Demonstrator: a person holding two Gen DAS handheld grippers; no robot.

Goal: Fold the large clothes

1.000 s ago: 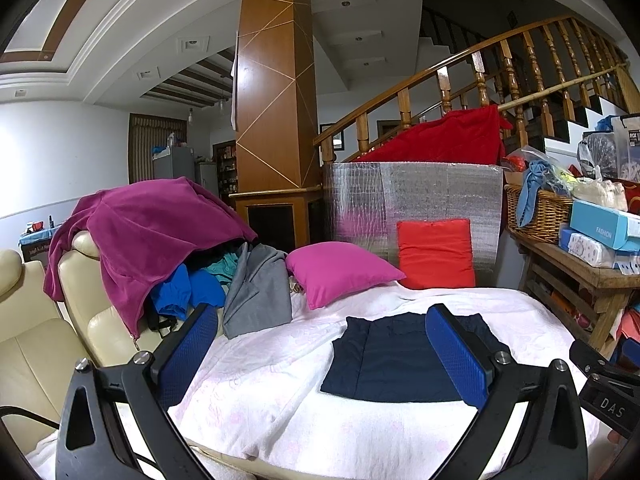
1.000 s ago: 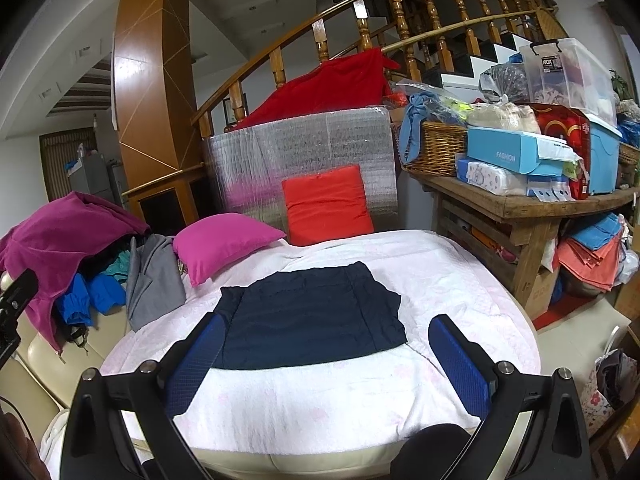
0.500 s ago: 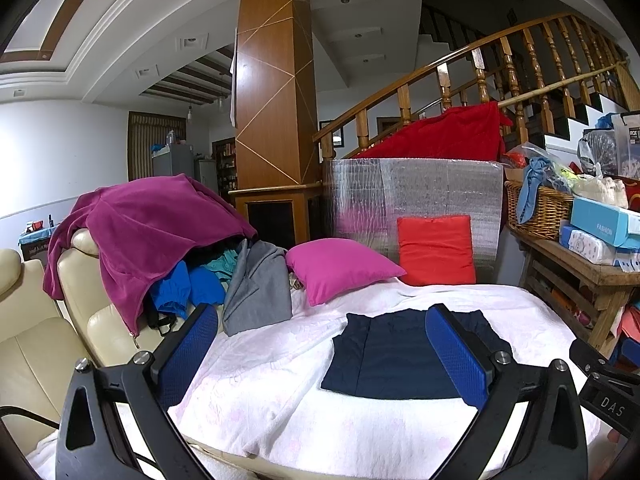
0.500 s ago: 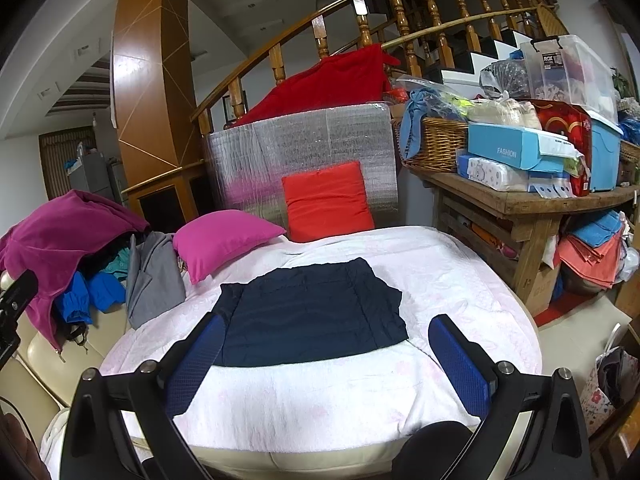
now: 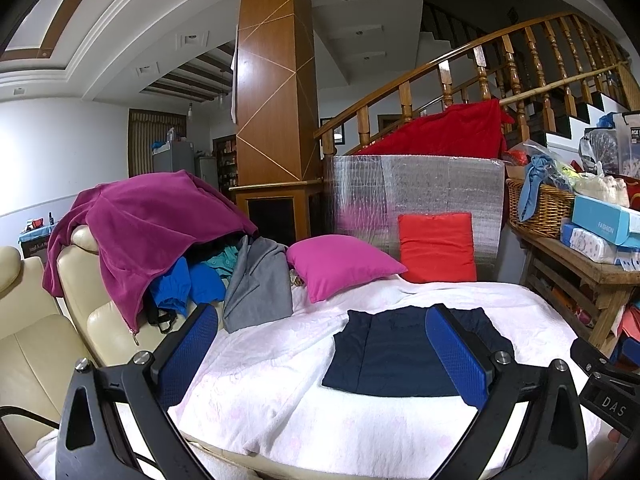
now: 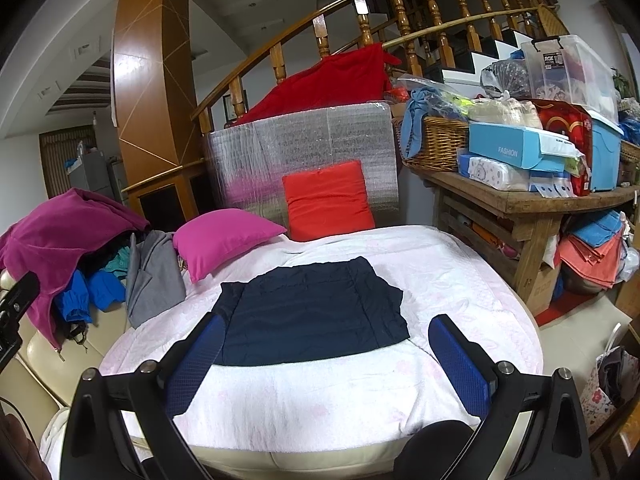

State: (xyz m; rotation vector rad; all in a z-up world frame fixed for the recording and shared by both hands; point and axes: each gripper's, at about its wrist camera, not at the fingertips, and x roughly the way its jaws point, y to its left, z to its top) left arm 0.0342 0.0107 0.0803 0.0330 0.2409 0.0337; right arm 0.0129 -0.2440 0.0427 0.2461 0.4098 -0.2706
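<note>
A dark navy garment lies folded flat in a rectangle on the white quilt; it also shows in the right wrist view. My left gripper is open and empty, held back from the quilt, to the left of the garment. My right gripper is open and empty, hovering just in front of the garment's near edge. A pile of unfolded clothes, magenta, blue and grey, lies on the cream sofa at the left.
A pink pillow and a red cushion lie at the quilt's far edge before a silver foil panel. A wooden table with a basket and boxes stands at the right. A wooden pillar and stair railing stand behind.
Both grippers have drifted back very slightly; the garment and the rest have not moved.
</note>
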